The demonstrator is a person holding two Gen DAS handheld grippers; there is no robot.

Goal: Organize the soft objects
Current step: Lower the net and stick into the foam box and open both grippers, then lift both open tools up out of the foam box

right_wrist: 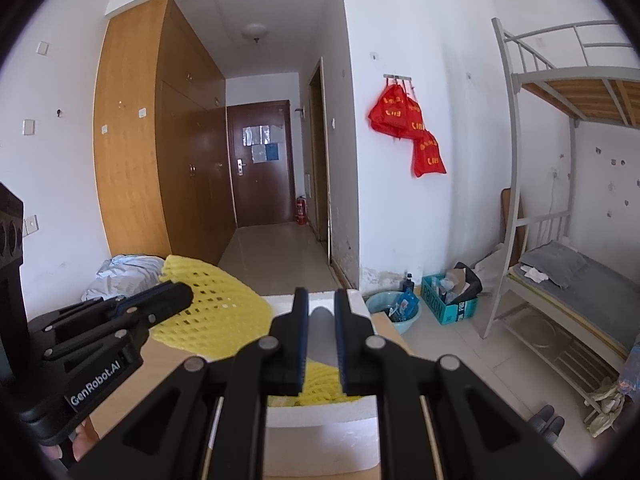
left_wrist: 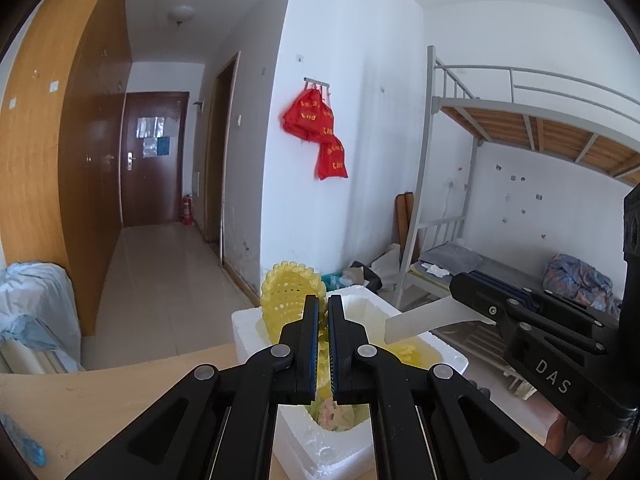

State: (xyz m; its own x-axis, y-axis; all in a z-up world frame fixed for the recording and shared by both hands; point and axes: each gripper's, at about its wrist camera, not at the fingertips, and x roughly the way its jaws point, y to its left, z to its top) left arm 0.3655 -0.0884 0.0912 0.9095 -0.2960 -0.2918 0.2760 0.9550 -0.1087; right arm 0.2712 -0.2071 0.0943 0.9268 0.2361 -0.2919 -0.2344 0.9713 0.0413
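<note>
Jaws of the left gripper [left_wrist: 323,344] are clenching a yellow foam net sleeve [left_wrist: 290,294] — the sleeve is sticking up between and beyond the tips, over the white foam box [left_wrist: 448,354]. Jaws of the right gripper [right_wrist: 322,336] are pinching a white foam sheet [right_wrist: 320,340]; in the left wrist view that sheet [left_wrist: 424,322] is poking out leftward from the right gripper [left_wrist: 466,296], hanging above the box opening.

More yellow netting [left_wrist: 408,350] is lying inside the box, against its far inner wall. Near the bottom of the box, just past the left jaws, something pale and patterned is showing; cannot tell what.

From the right wrist view, the left gripper [right_wrist: 176,300] is reaching in from the left with the net sleeve [right_wrist: 216,316] fanned out wide — it is covering much of the box's left side and the box rim [right_wrist: 356,300] behind it. The box is sitting on a wooden worktop [left_wrist: 120,384], at its far edge.

Surroundings: red bags [right_wrist: 404,118] hanging on a wall hook rack, a metal bunk bed [right_wrist: 560,280] at right, a blue basin [right_wrist: 394,312] and a teal crate [right_wrist: 450,304] on the floor beside the wall, a tall wooden wardrobe [right_wrist: 160,140], a dark door [right_wrist: 260,164] down the hallway with a red fire extinguisher [right_wrist: 301,210] next to it.
</note>
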